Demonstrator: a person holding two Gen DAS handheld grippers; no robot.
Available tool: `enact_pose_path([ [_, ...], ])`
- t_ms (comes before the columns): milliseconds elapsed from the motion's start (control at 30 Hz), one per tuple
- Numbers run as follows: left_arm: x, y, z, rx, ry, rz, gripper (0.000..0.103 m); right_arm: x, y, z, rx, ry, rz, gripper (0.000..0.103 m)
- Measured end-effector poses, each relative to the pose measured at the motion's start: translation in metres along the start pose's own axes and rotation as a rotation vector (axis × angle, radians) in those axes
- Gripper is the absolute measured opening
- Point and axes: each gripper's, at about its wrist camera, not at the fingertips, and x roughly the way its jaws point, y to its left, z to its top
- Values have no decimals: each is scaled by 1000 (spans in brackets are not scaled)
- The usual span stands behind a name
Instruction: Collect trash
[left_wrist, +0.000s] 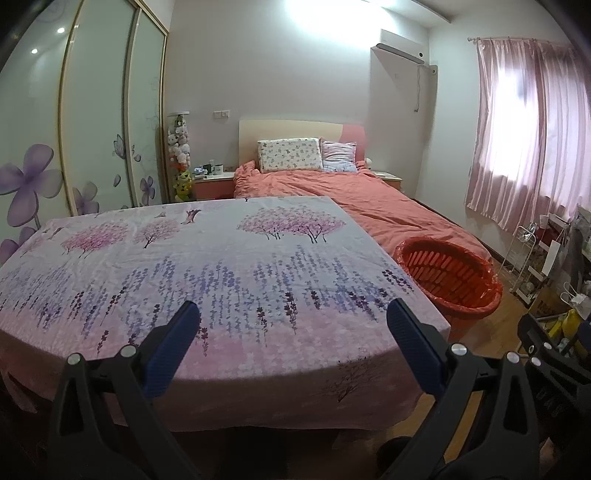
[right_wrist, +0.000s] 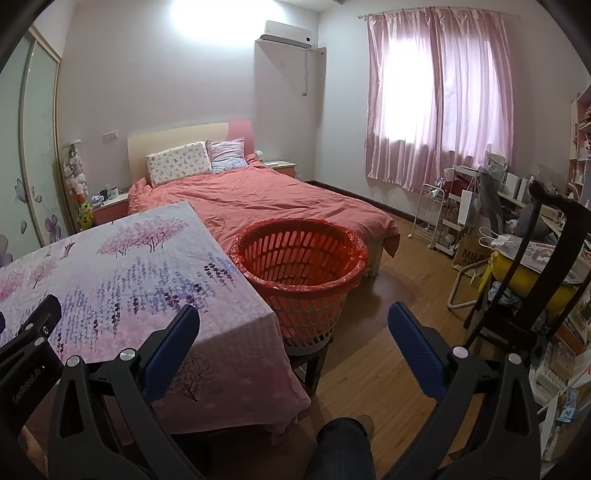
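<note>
One orange slotted plastic basket lined with red bag, on dark stool just right of table with lilac-and-pink floral cloth. Left gripper and right gripper both spread wide, holding nothing. No trash visible. Two pillows on coral-quilted bed beyond table. "MUJI" partly readable on brown paper bag right of basket. Wood floor, pink curtains

The slatted orange plastic basket with a red liner has its near-left side hidden behind the corner of the floral-clothed bench. Small items on the pink bedside cabinet are too small to identify. Clutter around the dark wooden chair is cut off by the right edge.
</note>
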Motion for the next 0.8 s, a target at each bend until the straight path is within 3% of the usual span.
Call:
enact_pose_path([
  [800,5,5,2,2,0,29,99,0,0,1,-1,-3,2,101],
])
